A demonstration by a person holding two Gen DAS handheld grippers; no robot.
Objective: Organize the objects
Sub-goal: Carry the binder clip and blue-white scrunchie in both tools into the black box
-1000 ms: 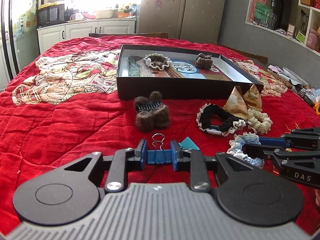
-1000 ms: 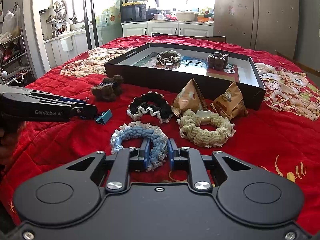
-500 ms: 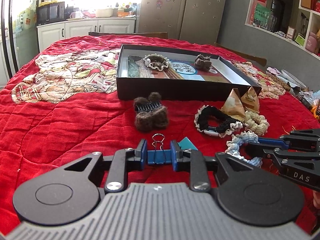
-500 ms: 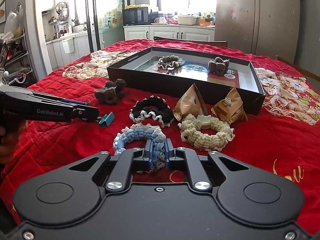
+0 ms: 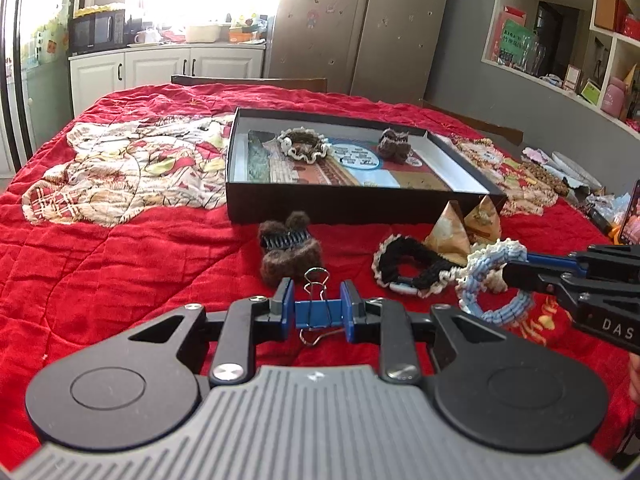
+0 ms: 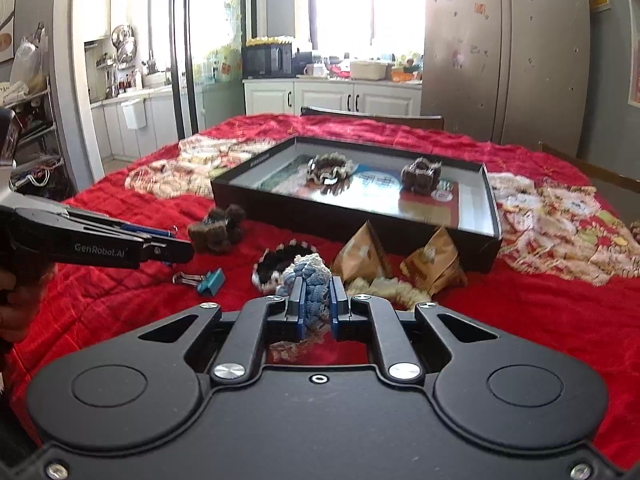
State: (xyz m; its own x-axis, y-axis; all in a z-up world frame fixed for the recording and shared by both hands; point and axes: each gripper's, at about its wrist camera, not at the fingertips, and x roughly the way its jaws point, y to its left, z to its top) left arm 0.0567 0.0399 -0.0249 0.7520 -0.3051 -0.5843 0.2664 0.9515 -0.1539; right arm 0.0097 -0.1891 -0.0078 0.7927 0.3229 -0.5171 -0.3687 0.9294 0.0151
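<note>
Here, over the red quilt (image 5: pixel 120 280), left claw (image 5: pixel 319 312) grips a binder clip (image 5: pixel 318 313), right claw (image 6: pixel 314 308) a blue scrunchie (image 6: pixel 308 280).

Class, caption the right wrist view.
Right gripper pinches a blue crocheted scrunchie above the red quilt.

Left gripper (image 5: pixel 318 310) clamps 1 blue binder clip (image 5: pixel 319 314). Right gripper (image 5: pixel 506 270) grips 1 blue scrunchie (image 5: pixel 490 284) above the red cloth (image 5: pixel 120 272). Black box (image 5: pixel 344 204) behind.

box (image 5: pixel 352 204) – mid-bed, behind claw clip (image 5: pixel 289 246) | two scrunchies (image 5: pixel 412 266) right of it – packets (image 5: pixel 448 232) behind
</note>
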